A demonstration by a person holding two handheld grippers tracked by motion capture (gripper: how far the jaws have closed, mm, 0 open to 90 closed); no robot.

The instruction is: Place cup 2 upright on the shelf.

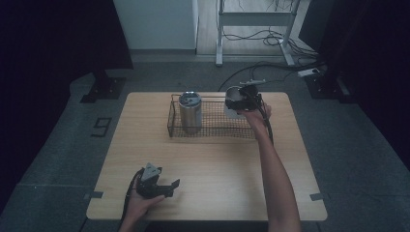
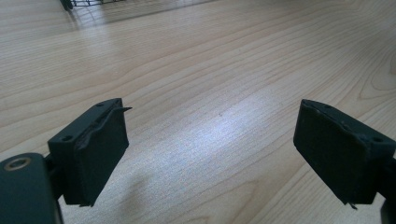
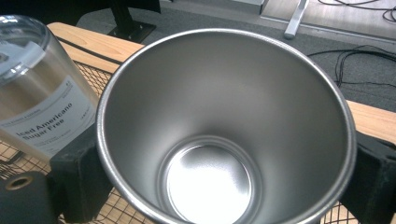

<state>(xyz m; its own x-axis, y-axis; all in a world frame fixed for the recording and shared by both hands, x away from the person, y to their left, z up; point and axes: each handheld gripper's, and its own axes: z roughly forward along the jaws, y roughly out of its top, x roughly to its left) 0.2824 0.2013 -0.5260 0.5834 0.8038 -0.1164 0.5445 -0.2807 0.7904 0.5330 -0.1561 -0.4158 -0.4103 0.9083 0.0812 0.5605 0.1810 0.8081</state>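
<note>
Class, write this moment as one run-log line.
right gripper: shut on steel cup, over wire basket | left gripper: open, on table | lidded tumbler: upright in basket

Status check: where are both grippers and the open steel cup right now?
Right gripper shut on open stainless steel cup, at black wire basket. Left gripper open, empty, over wooden table. Lidded steel tumbler stands alongside in the basket.

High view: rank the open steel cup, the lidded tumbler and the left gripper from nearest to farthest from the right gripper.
1. Open steel cup: clamped in the right gripper, at the wire basket's right end.
2. Lidded tumbler: upright at the basket's left end.
3. Left gripper: open, at the table's near left edge.
</note>
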